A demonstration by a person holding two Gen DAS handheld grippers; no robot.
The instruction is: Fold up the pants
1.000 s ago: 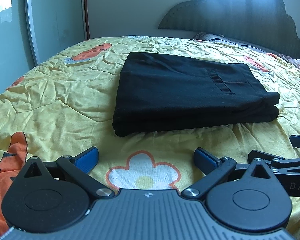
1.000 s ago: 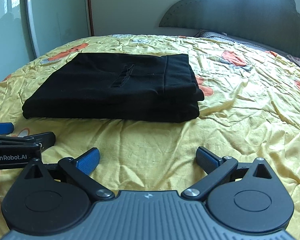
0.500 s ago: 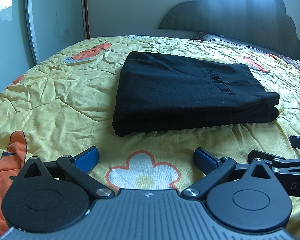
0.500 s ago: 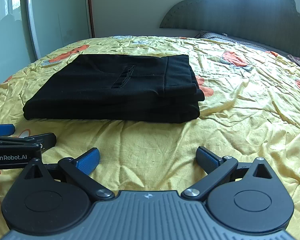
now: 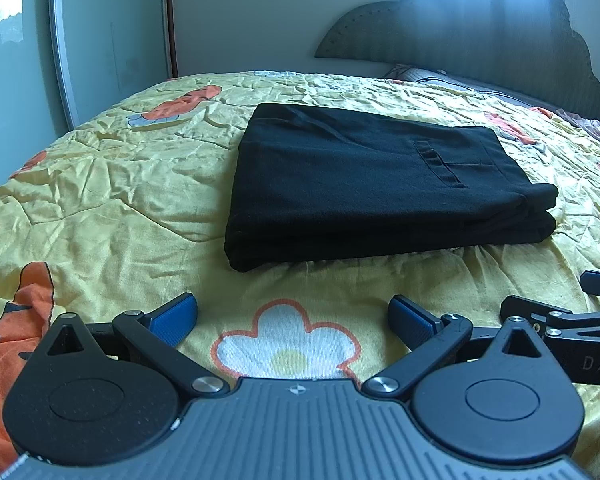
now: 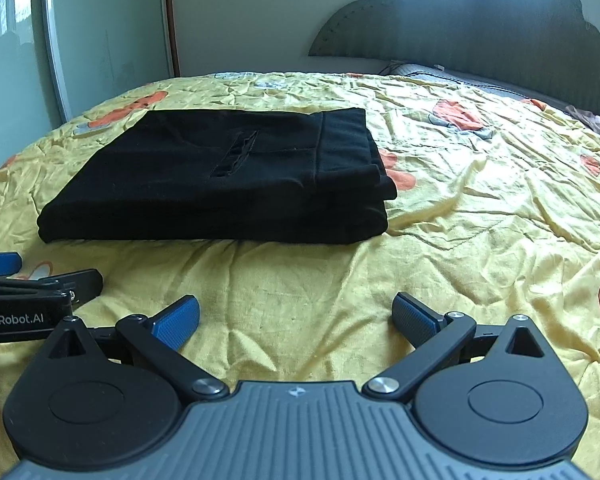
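Note:
The black pants (image 5: 364, 184) lie folded into a flat rectangular stack on the yellow bedspread (image 5: 112, 216); they also show in the right wrist view (image 6: 220, 184). My left gripper (image 5: 293, 316) is open and empty, low over the bedspread, in front of the stack and apart from it. My right gripper (image 6: 296, 316) is open and empty too, in front of the stack's right half. The left gripper's side shows at the left edge of the right wrist view (image 6: 40, 292). The right gripper's side shows at the right edge of the left wrist view (image 5: 572, 320).
The bedspread has orange and white flower prints and many wrinkles. A dark scalloped headboard (image 5: 480, 28) and a pillow (image 6: 432, 74) stand at the far end. A glass sliding door (image 6: 100, 40) is at the left beyond the bed's edge.
Both grippers have risen and tilted slightly, so the view sits a little higher. The pants have not moved and the jaws stay open.

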